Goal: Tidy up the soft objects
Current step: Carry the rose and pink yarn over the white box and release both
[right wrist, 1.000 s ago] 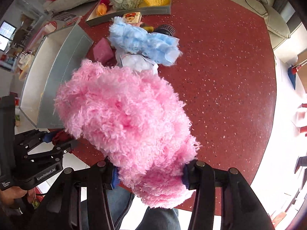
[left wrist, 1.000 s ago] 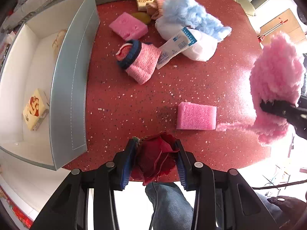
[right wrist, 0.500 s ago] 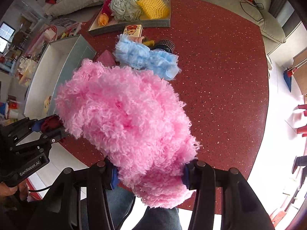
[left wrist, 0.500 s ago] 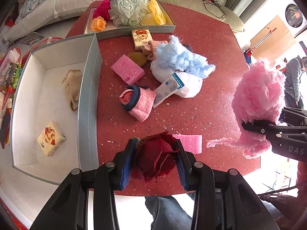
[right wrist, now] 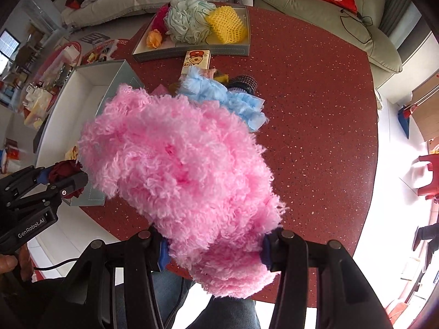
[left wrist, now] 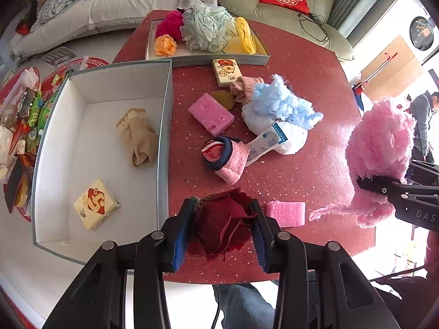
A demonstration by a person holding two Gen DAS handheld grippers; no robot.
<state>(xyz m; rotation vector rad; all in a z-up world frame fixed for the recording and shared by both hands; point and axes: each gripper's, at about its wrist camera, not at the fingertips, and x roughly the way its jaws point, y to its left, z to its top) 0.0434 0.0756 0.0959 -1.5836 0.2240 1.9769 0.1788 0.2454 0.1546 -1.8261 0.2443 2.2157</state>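
Note:
My left gripper (left wrist: 221,230) is shut on a dark red cloth flower (left wrist: 222,226) and holds it above the near edge of the red table (left wrist: 315,63). My right gripper (right wrist: 212,249) is shut on a fluffy pink yarn ball (right wrist: 178,164), held high over the table's right side; it also shows in the left wrist view (left wrist: 380,145). A shallow tray (left wrist: 208,59) at the back holds a teal bath pouf (left wrist: 204,28), yellow crochet piece, orange flower and magenta pom. A deep white box (left wrist: 164,126) at left holds a beige sock (left wrist: 138,137) and a tissue pack.
Loose on the table: two pink sponges (left wrist: 211,113) (left wrist: 285,212), a pink knit sock (left wrist: 227,159), a fluffy blue piece (left wrist: 282,104) on a white pouch, a tissue pack (left wrist: 226,72). Sofas stand behind; clutter lies on the floor at left.
Both grippers have risen and pulled back from the table with their loads still held; more of the table, box and back tray has come into view.

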